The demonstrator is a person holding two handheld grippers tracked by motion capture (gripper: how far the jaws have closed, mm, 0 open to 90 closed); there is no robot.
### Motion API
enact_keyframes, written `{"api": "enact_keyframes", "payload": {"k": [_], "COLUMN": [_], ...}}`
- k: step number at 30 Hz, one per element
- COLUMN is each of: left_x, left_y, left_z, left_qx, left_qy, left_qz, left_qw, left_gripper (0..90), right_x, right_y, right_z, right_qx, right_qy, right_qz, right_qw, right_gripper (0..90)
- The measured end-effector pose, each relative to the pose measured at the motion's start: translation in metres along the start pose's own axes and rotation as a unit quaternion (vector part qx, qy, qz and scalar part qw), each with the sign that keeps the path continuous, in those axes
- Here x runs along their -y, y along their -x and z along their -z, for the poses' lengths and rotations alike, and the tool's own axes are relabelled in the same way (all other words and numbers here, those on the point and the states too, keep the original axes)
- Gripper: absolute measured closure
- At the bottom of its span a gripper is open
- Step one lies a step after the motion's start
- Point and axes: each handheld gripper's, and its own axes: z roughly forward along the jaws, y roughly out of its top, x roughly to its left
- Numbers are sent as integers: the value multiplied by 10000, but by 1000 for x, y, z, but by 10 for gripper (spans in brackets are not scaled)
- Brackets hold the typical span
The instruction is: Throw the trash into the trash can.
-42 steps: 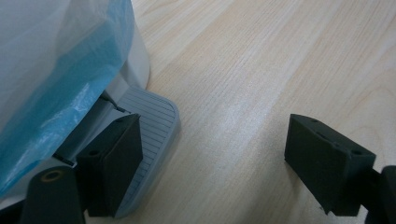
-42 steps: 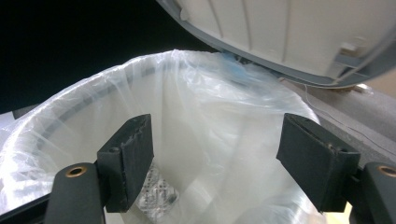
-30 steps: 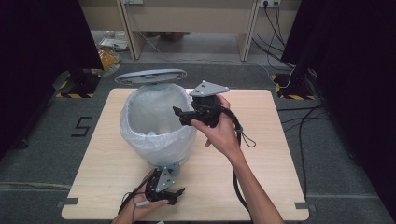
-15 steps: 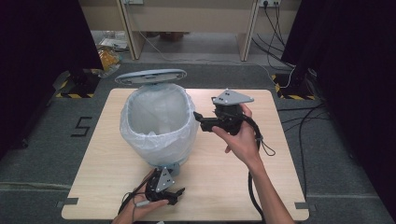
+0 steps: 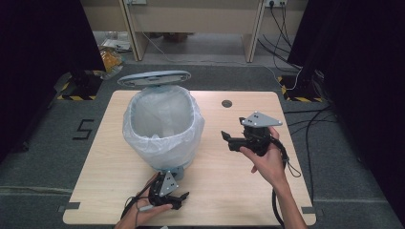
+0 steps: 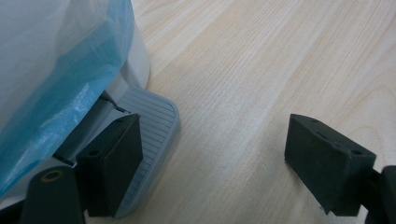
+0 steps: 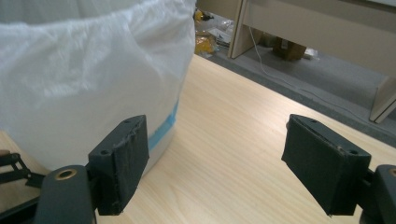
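Two grippers flank the lined pedal bin (image 5: 162,126): the left gripper (image 5: 177,200), jaws released, rests one jaw on the pedal (image 6: 152,126) at the bin's foot, while the right gripper (image 5: 225,138), jaws apart and empty, points level at the bin beside it on the table (image 5: 229,181).
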Motion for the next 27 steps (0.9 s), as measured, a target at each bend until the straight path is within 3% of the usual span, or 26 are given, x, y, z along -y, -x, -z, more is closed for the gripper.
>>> {"api": "enact_keyframes", "payload": {"k": [5,9,13,21,23,24,27], "left_x": [0,0,0,0,0,0,0], "left_y": [0,0,0,0,0,0,0], "left_z": [0,0,0,0,0,0,0], "left_qx": [-2,-2,-4,4,7,7,7], "left_qy": [3,3,-22,-24,-20,-18,-19], "left_qz": [0,-5,-30,-1,0,-2,0], "left_qw": [10000,10000,10000,10000,10000,10000,10000], "left_gripper": [185,184,184,184,184,185,185], "right_x": [16,42,56,93,97,102,105], "right_y": [1,2,0,-4,-4,-4,-5], "right_z": [2,6,8,-3,-5,-7,-6], "right_qx": [23,108,117,3,6,-54,-71], "right_qy": [-78,-140,-151,-225,-205,-356,-258], "right_qz": [-25,-90,-117,-396,-455,-405,-472], "right_qw": [10000,9998,9997,9990,9988,9985,9985], "right_gripper": [224,220,219,218,218,211,210]}}
